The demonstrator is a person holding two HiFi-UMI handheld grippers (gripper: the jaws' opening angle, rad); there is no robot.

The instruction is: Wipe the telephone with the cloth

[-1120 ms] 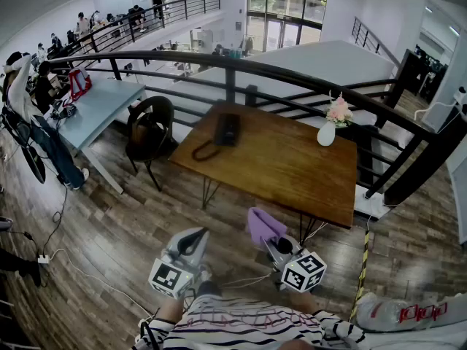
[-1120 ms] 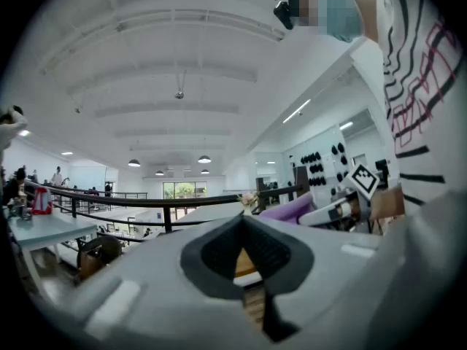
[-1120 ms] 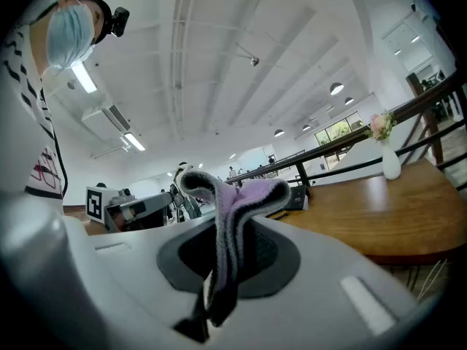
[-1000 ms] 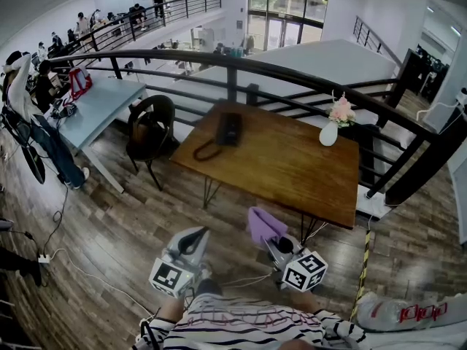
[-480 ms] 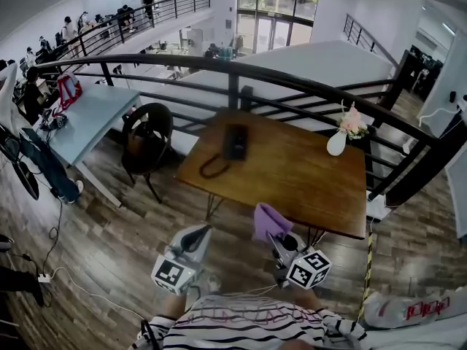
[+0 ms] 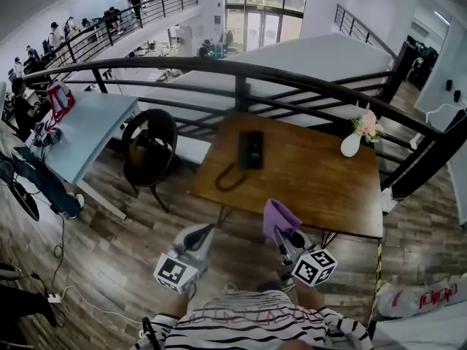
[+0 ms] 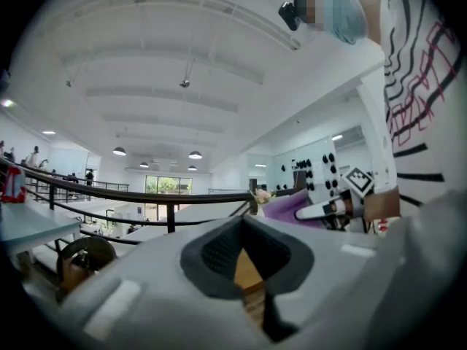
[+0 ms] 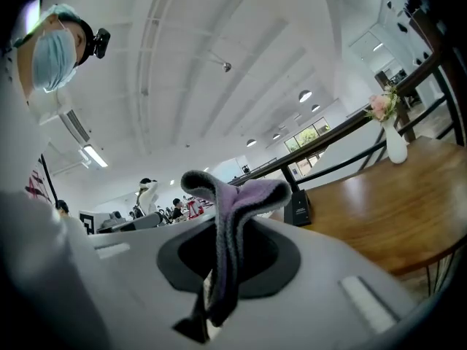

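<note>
A black telephone (image 6: 251,149) with a curled cord lies on the far left part of a brown wooden table (image 6: 321,188); in the right gripper view the telephone (image 8: 298,207) shows past the jaws. My right gripper (image 6: 286,238) is shut on a purple cloth (image 6: 279,218), held in the air just short of the table's near edge; the cloth (image 8: 232,217) drapes out of the jaws. My left gripper (image 6: 205,232) hangs beside it over the floor, jaws shut with nothing in them; the left gripper (image 7: 248,268) sees the cloth (image 7: 292,208) to its right.
A white vase with pink flowers (image 6: 356,138) stands at the table's far right corner. A black railing (image 6: 241,71) runs behind the table. A round dark chair (image 6: 148,146) and a pale blue desk (image 6: 80,133) stand to the left.
The view has moved closer to the table and a little left. Both grippers came forward with it; the cloth now reaches the table's near edge. Neither grip changed.
</note>
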